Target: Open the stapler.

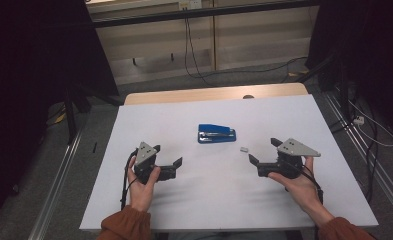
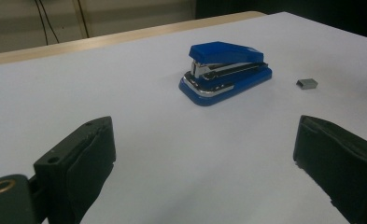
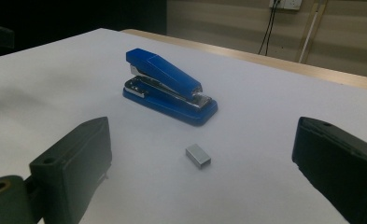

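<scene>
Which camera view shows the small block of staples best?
The right gripper view: the block of staples lies close between its jaws, shape clear. In the left gripper view it lies small, beyond the stapler. In the high view it is a tiny speck.

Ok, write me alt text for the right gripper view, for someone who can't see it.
A blue stapler lies on a white table, with a small block of staples lying apart from it, nearer the camera. The right gripper is open and empty, its two black jaws rising wide apart at the bottom corners.
</scene>
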Action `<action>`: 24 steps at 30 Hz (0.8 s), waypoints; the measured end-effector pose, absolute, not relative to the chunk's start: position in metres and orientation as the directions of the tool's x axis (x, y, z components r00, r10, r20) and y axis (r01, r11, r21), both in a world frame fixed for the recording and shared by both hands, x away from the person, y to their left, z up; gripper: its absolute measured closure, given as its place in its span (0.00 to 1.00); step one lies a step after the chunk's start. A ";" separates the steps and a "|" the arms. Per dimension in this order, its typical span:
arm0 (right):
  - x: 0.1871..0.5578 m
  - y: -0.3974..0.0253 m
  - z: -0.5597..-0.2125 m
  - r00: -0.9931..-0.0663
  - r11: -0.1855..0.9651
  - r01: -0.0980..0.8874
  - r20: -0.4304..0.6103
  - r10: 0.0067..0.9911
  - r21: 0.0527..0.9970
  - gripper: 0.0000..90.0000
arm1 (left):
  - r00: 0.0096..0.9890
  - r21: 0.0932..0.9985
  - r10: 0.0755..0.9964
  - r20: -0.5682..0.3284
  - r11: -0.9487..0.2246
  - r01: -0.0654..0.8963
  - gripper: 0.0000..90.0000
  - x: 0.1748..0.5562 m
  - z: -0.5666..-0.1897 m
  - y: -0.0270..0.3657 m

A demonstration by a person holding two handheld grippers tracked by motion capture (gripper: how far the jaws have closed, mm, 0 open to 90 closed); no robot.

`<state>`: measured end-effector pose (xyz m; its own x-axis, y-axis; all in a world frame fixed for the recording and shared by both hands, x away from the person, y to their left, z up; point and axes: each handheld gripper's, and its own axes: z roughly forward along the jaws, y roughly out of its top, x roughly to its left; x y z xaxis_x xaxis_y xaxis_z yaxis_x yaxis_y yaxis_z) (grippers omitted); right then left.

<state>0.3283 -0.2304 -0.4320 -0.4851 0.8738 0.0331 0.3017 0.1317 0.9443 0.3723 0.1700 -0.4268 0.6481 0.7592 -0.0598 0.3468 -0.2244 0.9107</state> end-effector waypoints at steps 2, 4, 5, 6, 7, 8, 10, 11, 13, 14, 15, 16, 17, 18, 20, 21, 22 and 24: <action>0.329 -0.229 -0.432 -0.486 0.137 0.300 0.028 0.874 0.944 0.05 | 0.648 0.914 0.759 -0.066 -0.215 0.344 0.06 0.375 -0.425 0.168; 0.333 -0.226 -0.431 -0.485 0.142 0.301 0.024 0.874 0.943 0.06 | 0.649 0.911 0.760 -0.046 -0.234 0.339 0.06 0.377 -0.424 0.165; 0.333 -0.226 -0.431 -0.485 0.142 0.301 0.024 0.874 0.943 0.06 | 0.651 0.908 0.758 -0.038 -0.246 0.339 0.06 0.378 -0.424 0.164; 0.334 -0.224 -0.431 -0.480 0.150 0.299 0.013 0.877 0.942 0.07 | 0.652 0.905 0.757 -0.035 -0.253 0.343 0.06 0.379 -0.424 0.162; 0.336 -0.222 -0.430 -0.485 0.148 0.301 0.017 0.874 0.942 0.07 | 0.653 0.903 0.756 -0.035 -0.256 0.346 0.06 0.380 -0.424 0.161; 0.336 -0.222 -0.430 -0.485 0.148 0.301 0.017 0.874 0.942 0.07 | 0.653 0.904 0.756 -0.038 -0.253 0.345 0.06 0.381 -0.424 0.160; 0.338 -0.218 -0.430 -0.492 0.143 0.301 0.025 0.870 0.943 0.07 | 0.658 0.906 0.752 -0.037 -0.252 0.340 0.06 0.384 -0.423 0.158; 0.339 -0.217 -0.430 -0.498 0.144 0.301 0.027 0.867 0.943 0.07 | 0.665 0.910 0.745 -0.052 -0.239 0.338 0.06 0.386 -0.422 0.158; 0.341 -0.214 -0.429 -0.508 0.145 0.300 0.030 0.861 0.943 0.07 | 0.666 0.916 0.744 -0.058 -0.226 0.332 0.06 0.389 -0.422 0.156; 0.342 -0.212 -0.429 -0.510 0.142 0.300 0.033 0.859 0.943 0.07 | 0.669 0.919 0.741 -0.064 -0.217 0.328 0.06 0.390 -0.423 0.154; 0.343 -0.211 -0.428 -0.513 0.138 0.299 0.037 0.858 0.944 0.08 | 0.670 0.921 0.741 -0.053 -0.223 0.320 0.06 0.391 -0.423 0.153; 0.345 -0.210 -0.427 -0.517 0.130 0.299 0.046 0.855 0.945 0.11 | 0.667 0.922 0.744 -0.040 -0.230 0.311 0.06 0.391 -0.424 0.151; 0.346 -0.209 -0.426 -0.524 0.130 0.298 0.048 0.850 0.946 0.13 | 0.675 0.923 0.736 -0.044 -0.229 0.310 0.06 0.392 -0.424 0.150; 0.348 -0.208 -0.425 -0.528 0.132 0.295 0.047 0.848 0.946 0.11 | 0.684 0.922 0.728 -0.053 -0.227 0.313 0.06 0.392 -0.424 0.149; 0.351 -0.206 -0.424 -0.526 0.135 0.291 0.041 0.850 0.947 0.10 | 0.685 0.919 0.728 -0.041 -0.242 0.311 0.06 0.392 -0.425 0.146; 0.353 -0.204 -0.423 -0.529 0.135 0.291 0.042 0.847 0.947 0.10 | 0.687 0.920 0.726 -0.038 -0.243 0.309 0.06 0.392 -0.425 0.145; 0.354 -0.203 -0.423 -0.530 0.135 0.293 0.043 0.847 0.946 0.10 | 0.687 0.915 0.726 -0.042 -0.248 0.318 0.06 0.394 -0.425 0.144; 0.355 -0.201 -0.423 -0.532 0.138 0.291 0.041 0.845 0.947 0.10 | 0.692 0.913 0.720 -0.052 -0.247 0.326 0.06 0.396 -0.425 0.142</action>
